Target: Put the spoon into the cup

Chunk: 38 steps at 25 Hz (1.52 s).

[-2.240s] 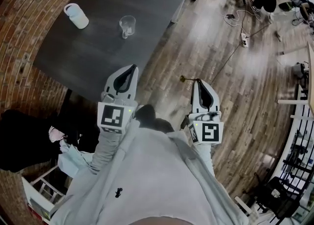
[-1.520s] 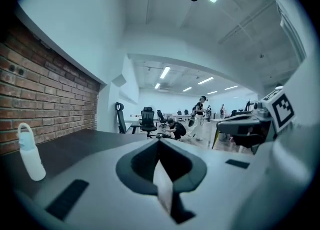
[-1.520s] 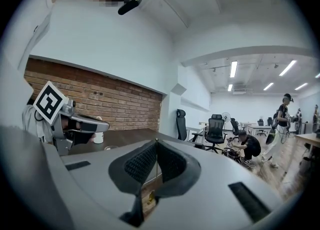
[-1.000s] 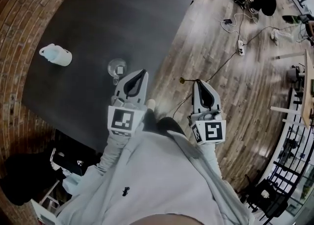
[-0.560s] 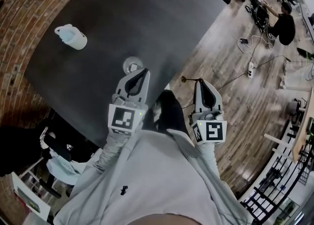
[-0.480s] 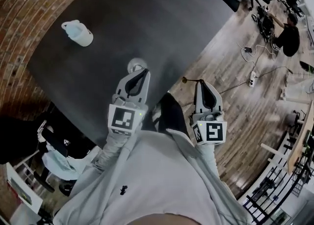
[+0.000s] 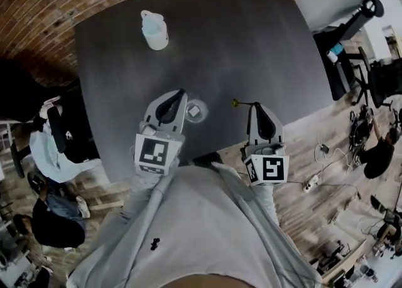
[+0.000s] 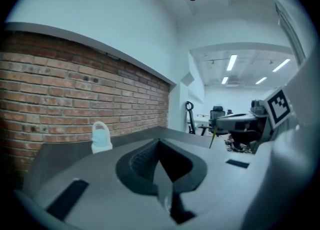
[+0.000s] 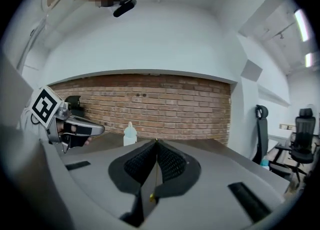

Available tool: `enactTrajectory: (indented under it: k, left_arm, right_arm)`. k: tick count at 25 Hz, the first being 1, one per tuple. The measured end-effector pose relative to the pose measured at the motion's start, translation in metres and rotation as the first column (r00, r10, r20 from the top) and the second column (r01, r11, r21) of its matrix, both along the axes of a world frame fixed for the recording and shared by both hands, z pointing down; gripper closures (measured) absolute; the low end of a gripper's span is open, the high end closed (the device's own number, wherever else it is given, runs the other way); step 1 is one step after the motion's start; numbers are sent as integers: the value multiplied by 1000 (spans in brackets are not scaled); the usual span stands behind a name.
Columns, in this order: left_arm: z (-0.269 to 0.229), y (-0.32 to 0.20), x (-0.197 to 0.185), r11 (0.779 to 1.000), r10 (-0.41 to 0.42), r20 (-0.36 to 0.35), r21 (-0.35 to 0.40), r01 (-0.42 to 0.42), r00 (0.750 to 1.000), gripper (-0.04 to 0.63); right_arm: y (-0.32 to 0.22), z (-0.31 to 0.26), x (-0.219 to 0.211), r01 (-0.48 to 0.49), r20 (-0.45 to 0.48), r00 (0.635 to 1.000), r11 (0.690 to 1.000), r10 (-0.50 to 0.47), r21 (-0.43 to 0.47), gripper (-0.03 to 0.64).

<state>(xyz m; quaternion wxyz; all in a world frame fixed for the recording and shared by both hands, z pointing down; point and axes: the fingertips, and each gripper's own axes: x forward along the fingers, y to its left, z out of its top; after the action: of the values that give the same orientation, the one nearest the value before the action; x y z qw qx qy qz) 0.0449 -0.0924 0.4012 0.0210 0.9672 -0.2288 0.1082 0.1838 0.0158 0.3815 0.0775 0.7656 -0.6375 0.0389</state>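
Observation:
A clear glass cup stands on the dark table, seen from straight above. It sits just right of my left gripper, whose jaws are shut with nothing between them. My right gripper is shut on a thin gold spoon, its small bowl sticking out to the left over the table near the front edge. In the right gripper view the spoon's handle runs up between the closed jaws of the right gripper. The cup is hidden in both gripper views.
A white plastic bottle stands at the far side of the table, also visible as the bottle against a brick wall. Office chairs stand to the right. People sit at the left.
The view has swung over the table, which now lies under both grippers. The cup has gone from ahead of the left gripper to just right of its tip. Both grippers stay shut.

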Motion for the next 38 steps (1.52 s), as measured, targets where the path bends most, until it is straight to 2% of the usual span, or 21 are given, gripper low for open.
enactTrajectory:
  k: [4, 8, 10, 13, 19, 27, 33, 38]
  left_arm:
    - [-11, -21, -11, 984, -173, -12, 31, 173, 985, 576]
    - [-18, -28, -32, 944, -325, -3, 52, 325, 946, 576]
    - [-17, -28, -44, 922, -383, 5, 57, 382, 924, 576]
    - [-18, -24, -56, 901, -431, 8, 60, 430, 902, 577]
    - [-23, -17, -69, 881, -470, 2, 62, 469, 883, 577]
    - [-23, -21, -76, 886, -462, -12, 39, 462, 887, 575]
    - [-22, -21, -75, 899, -437, -12, 38, 437, 899, 575]
    - [-19, -19, -75, 903, -428, -9, 25, 428, 904, 575]
  right_arm:
    - [-39, -8, 9, 160, -5, 987, 987, -160, 27, 597]
    - [-74, -13, 4, 309, 2, 951, 949, -309, 58, 597]
    - [-84, -14, -3, 361, 9, 932, 930, -363, 69, 597]
    - [-90, -16, -11, 407, 18, 912, 910, -410, 81, 597]
    - [-94, -22, -19, 437, 29, 897, 894, -441, 97, 597]
    - [-93, -25, -29, 429, 26, 901, 899, -433, 91, 597]
    - [-94, -30, -33, 427, 16, 902, 900, -430, 90, 597]
    - [-93, -33, -39, 432, 57, 897, 896, -439, 103, 597]
